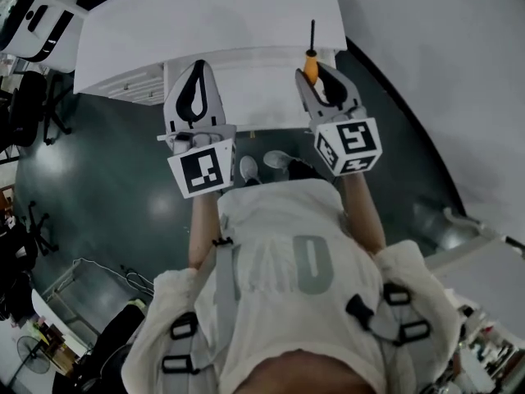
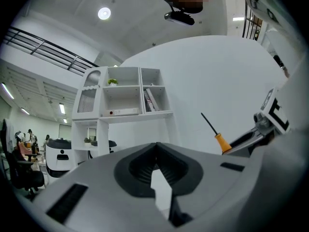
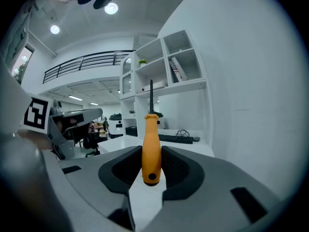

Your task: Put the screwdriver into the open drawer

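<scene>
- While clamped at its handle in the right gripper (image 3: 151, 167), the screwdriver (image 3: 150, 139) points toward the desk (image 1: 205, 23).
- Judged light and stiff; smooth handle could slip; mid-handle hold suits.
- Left gripper (image 2: 155, 151) closed, empty.

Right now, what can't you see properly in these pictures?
- The drawer's inside: head view, left gripper and right gripper sit in front of it.
- The screwdriver tip's shape: every view, too small and dark.
- Titles of books on the shelf: left gripper view, too small.
</scene>
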